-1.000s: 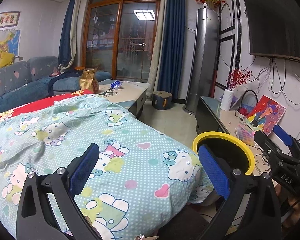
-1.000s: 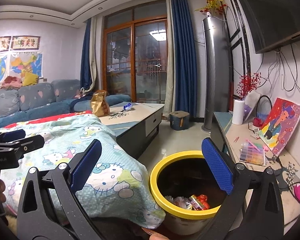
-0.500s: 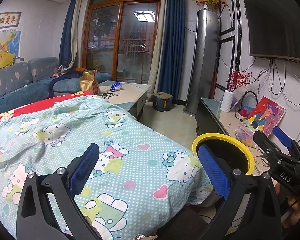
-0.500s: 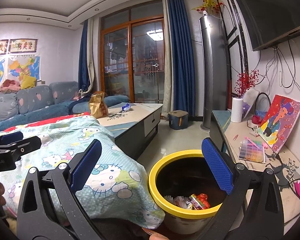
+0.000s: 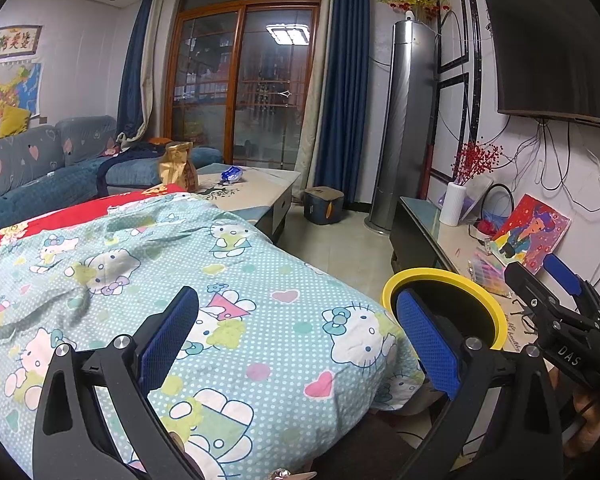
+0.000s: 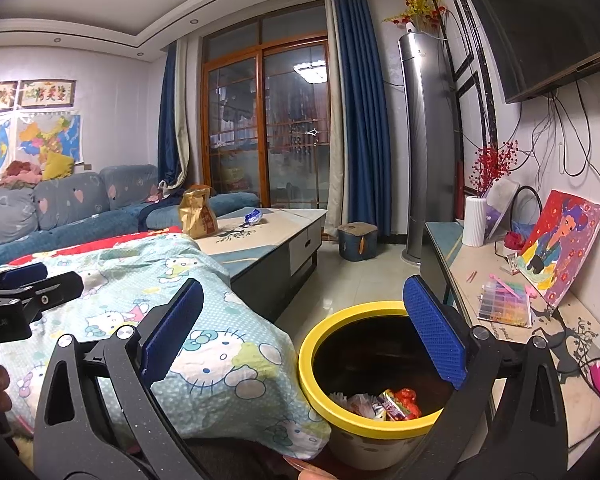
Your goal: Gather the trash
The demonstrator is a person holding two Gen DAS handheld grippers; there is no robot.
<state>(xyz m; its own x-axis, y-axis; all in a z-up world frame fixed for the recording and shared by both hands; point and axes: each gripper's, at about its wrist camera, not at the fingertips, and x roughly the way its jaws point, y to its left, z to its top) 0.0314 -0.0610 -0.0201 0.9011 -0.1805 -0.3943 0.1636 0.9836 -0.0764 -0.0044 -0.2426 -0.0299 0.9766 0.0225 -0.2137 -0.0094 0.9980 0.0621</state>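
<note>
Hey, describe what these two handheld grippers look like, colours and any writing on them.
Both match: the left gripper and right gripper have black speckled plastic frames with silver screws, and jaws lined with textured blue pads. White lettering marks the bodies: "DAS" is readable on the right one, while the left one's is partly cut off.

left gripper (image 5: pixel 296 336) open above blanket (image 5: pixel 236 276), yellow-rimmed bin (image 5: pixel 444 276) beside

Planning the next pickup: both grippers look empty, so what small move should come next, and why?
Probably carry the right hand-held gripper, open and empty, toward the blue wrapper on the coffee table: the yellow-rimmed bin already holds wrappers, and that piece lies loose.
</note>
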